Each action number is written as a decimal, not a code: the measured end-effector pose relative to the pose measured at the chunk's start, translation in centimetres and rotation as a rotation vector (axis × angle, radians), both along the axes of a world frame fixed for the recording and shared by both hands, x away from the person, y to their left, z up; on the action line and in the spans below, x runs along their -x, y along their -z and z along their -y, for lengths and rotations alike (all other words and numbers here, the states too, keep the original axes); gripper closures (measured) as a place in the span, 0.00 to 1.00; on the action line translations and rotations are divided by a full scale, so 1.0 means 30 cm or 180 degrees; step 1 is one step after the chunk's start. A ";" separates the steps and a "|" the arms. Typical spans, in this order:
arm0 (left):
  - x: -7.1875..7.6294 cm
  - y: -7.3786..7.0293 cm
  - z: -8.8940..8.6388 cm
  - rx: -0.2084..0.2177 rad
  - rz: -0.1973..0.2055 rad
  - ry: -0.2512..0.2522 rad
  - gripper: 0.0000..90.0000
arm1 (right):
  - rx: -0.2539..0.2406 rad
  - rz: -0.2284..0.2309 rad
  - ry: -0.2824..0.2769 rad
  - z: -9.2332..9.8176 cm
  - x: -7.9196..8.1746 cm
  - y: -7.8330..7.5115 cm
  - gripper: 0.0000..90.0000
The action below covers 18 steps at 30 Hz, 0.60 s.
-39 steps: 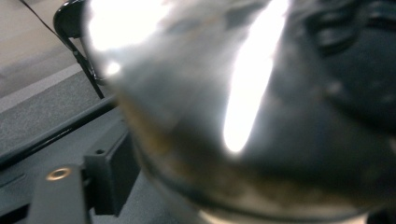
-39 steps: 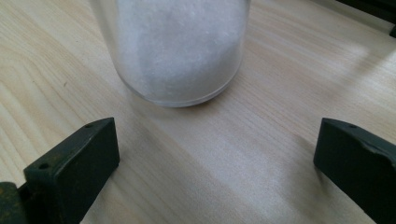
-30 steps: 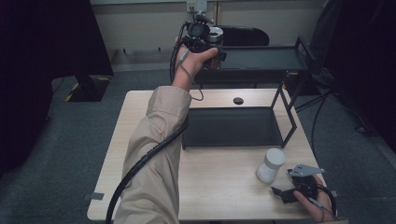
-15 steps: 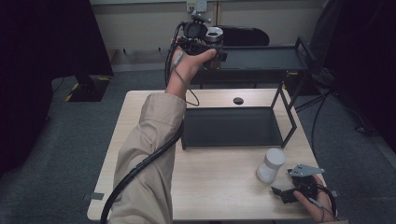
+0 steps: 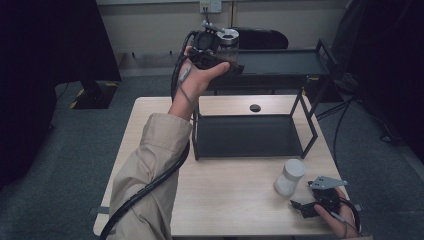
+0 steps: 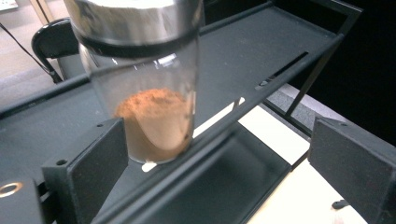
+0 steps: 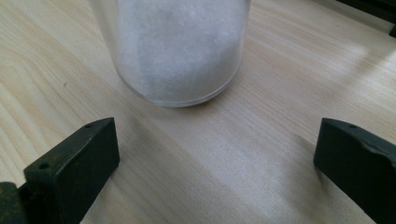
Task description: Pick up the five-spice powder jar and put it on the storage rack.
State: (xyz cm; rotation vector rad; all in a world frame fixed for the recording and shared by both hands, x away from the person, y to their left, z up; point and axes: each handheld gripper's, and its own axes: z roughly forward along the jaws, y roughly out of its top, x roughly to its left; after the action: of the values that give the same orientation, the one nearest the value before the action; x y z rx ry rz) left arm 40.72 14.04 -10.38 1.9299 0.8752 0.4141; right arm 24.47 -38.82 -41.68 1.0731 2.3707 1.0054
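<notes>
A glass jar of brown powder (image 6: 154,116) with a metal lid stands near the front edge of the black rack's upper shelf (image 6: 261,42); from above the same jar (image 5: 230,37) shows at the shelf's left end. My left gripper (image 6: 217,144) is open, its jaws wide apart just short of the jar, raised at shelf height (image 5: 227,57). A jar of white powder (image 7: 180,51) stands on the wooden table (image 7: 261,154), seen from above at the right front (image 5: 290,176). My right gripper (image 7: 217,135) is open and low, close in front of it (image 5: 306,199).
The rack's lower tray (image 5: 247,135) sits in the middle of the table, with thin posts (image 5: 311,115) rising to the upper shelf. A small black disc (image 5: 255,107) lies behind the tray. A dark chair (image 5: 265,37) stands beyond the rack. The table's near edge lies just under my right hand.
My left hand and gripper have shifted slightly left and back at the upper shelf while the brown jar stays in place. The right gripper and white jar have not moved.
</notes>
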 end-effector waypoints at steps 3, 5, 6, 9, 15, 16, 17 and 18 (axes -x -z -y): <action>0.009 0.017 -0.008 0.0021 0.0000 0.0018 0.05 | 0.0000 0.0000 0.0001 0.000 0.000 0.000 0.00; 0.014 0.029 -0.013 0.0018 0.0009 0.0043 0.05 | 0.0001 0.0000 0.0001 0.000 0.000 0.000 0.00; 0.018 0.035 -0.014 0.0011 0.0007 0.0033 0.05 | -0.0001 -0.0002 0.0003 0.000 0.000 0.000 0.00; 0.028 0.057 -0.025 0.0015 0.0007 0.0065 0.05 | 0.0000 -0.0002 0.0003 0.000 0.000 0.000 0.00; 0.041 0.110 -0.055 0.0052 -0.0036 0.0072 0.05 | 0.0001 -0.0001 0.0002 0.000 0.000 0.000 0.00; 0.044 0.117 -0.057 0.0034 -0.0031 0.0070 0.05 | 0.0000 -0.0002 0.0004 -0.001 0.001 0.000 0.00; 0.046 0.125 -0.061 0.0023 -0.0037 0.0075 0.05 | 0.0000 -0.0002 0.0004 -0.001 0.001 0.000 0.00; 0.050 0.137 -0.069 0.0043 -0.0043 0.0080 0.05 | 0.0000 -0.0002 0.0004 -0.001 0.001 0.000 0.00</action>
State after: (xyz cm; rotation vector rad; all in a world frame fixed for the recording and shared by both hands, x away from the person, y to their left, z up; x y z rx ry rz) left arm 39.23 16.11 -14.51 1.9315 0.8596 0.3798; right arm 24.45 -38.80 -41.67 1.0749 2.3703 1.0049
